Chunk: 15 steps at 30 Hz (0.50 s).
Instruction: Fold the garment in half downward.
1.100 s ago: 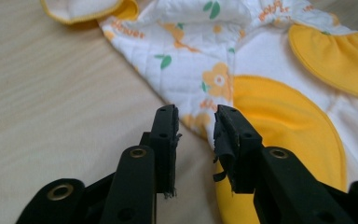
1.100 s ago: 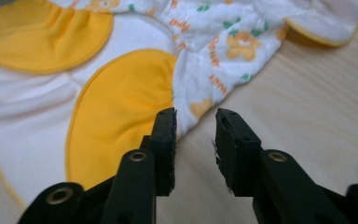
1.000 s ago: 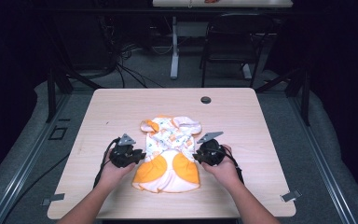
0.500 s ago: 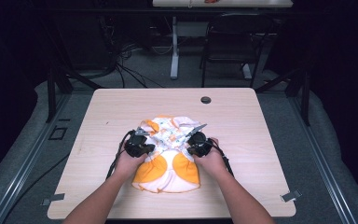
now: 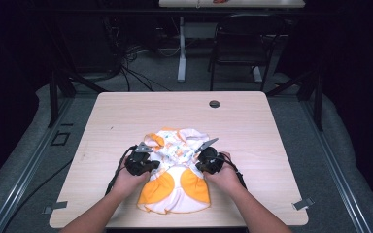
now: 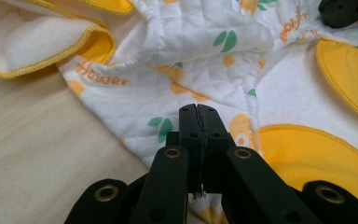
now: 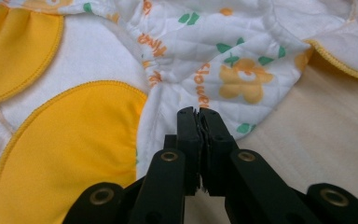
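Note:
A small white quilted baby garment with flower print and orange-yellow patches lies crumpled at the table's near middle. My left gripper rests against its left side and my right gripper against its right side. In the left gripper view the jaws are pressed together, tips over the printed cloth, with no cloth seen between them. The right gripper is likewise shut, its tips over the garment's edge beside a yellow patch. The other gripper shows at the top right of the left gripper view.
The light wooden table has a dark round grommet near its far edge. Cables trail from both grippers toward the front edge. A chair and desk legs stand on the floor beyond the table.
Both grippers came inward from the garment's outer sides onto it, bunching its upper part narrower, then drew slightly back toward the person.

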Available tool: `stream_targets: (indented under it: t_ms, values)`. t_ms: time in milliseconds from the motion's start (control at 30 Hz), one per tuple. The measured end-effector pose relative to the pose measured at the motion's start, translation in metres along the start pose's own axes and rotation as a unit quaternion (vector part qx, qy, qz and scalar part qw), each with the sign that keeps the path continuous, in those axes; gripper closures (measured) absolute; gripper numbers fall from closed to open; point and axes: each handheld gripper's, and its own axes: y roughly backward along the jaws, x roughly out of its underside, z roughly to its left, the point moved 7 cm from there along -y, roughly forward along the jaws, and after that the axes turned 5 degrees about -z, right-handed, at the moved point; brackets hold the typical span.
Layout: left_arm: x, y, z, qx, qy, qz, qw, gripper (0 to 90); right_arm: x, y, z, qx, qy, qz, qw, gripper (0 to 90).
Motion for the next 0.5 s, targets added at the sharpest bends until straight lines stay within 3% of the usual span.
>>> stream_targets:
  t_ms: [133,500]
  values:
    - [0.006,0.005,-0.004,0.007,0.005,-0.002,1.0000,89.8,0.008,0.005,0.013,-0.012,0.016,0.001,0.9998,87.1]
    - [0.019,0.017,-0.020,0.027,0.003,0.007,0.9996,89.9,0.020,0.014,0.026,-0.031,0.020,0.001,0.9993,87.2]
